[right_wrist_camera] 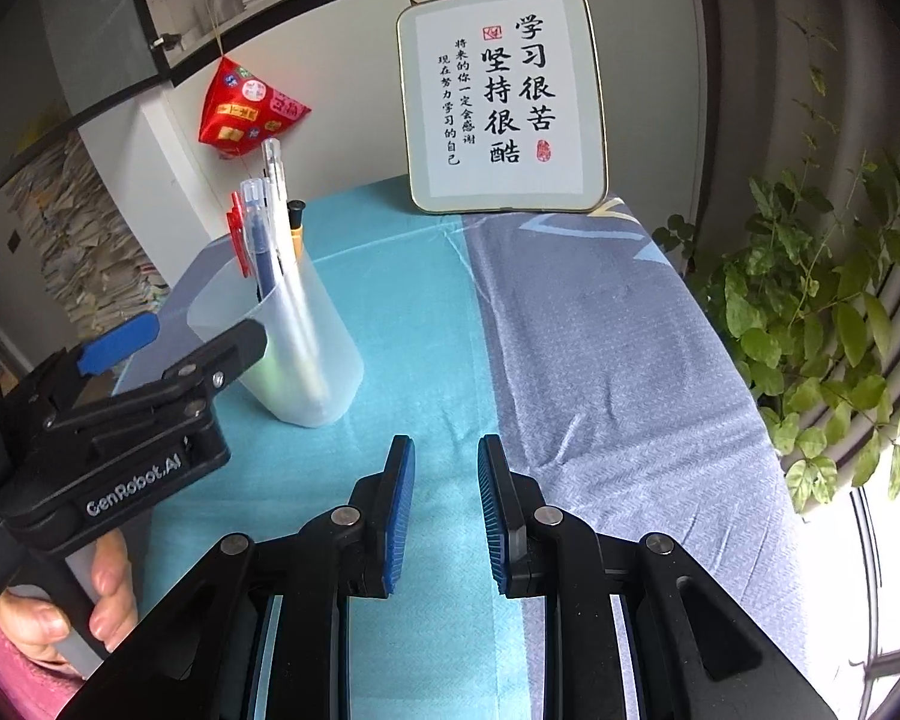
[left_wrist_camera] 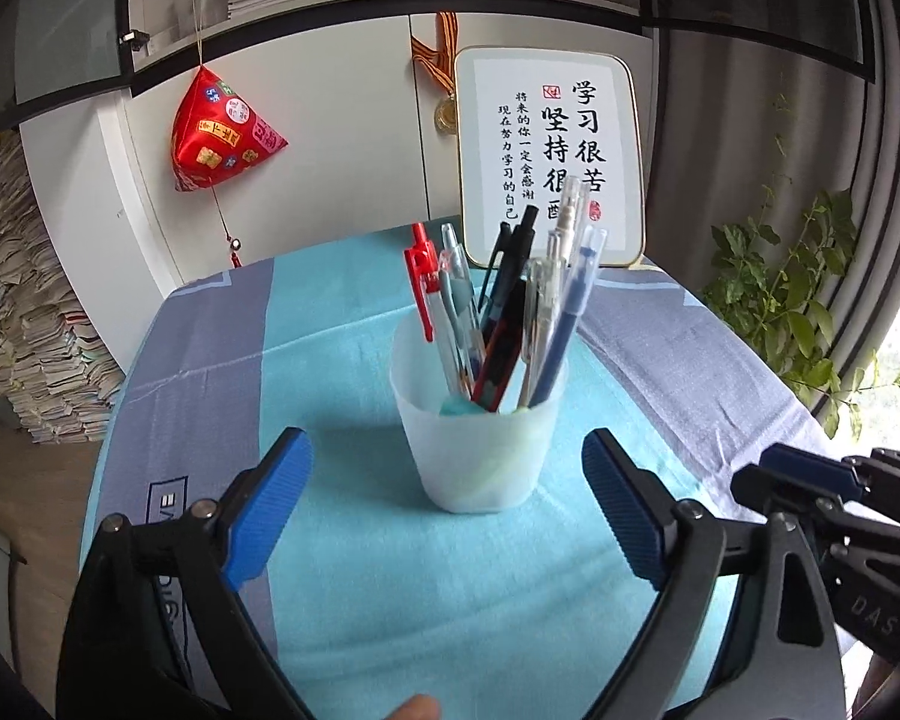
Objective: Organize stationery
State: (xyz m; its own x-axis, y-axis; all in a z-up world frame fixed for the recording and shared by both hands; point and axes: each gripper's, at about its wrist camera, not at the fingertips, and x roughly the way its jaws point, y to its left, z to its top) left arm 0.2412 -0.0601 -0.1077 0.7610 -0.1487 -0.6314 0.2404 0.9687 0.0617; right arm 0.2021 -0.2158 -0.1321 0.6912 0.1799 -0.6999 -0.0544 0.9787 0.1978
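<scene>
A frosted plastic cup [left_wrist_camera: 480, 456] stands upright on the blue and grey tablecloth [left_wrist_camera: 390, 588], with several pens [left_wrist_camera: 510, 312] sticking out of it. My left gripper [left_wrist_camera: 447, 450] is open wide, one blue pad on each side of the cup's near wall, neither pressing on it. The right wrist view shows the cup [right_wrist_camera: 312, 360], the pens [right_wrist_camera: 267, 240] and the left gripper [right_wrist_camera: 201, 330] at the left, held by a hand [right_wrist_camera: 108, 588]. My right gripper [right_wrist_camera: 447, 456] hovers over bare cloth, its pads a narrow gap apart with nothing between them. Its tip [left_wrist_camera: 768, 468] shows at the right of the left wrist view.
A framed calligraphy board [left_wrist_camera: 549, 150] leans against the white cabinet at the table's far edge. A leafy plant [left_wrist_camera: 798, 300] stands beyond the right edge. A red pouch [left_wrist_camera: 222, 132] hangs at the back left, above stacked papers [left_wrist_camera: 24, 300].
</scene>
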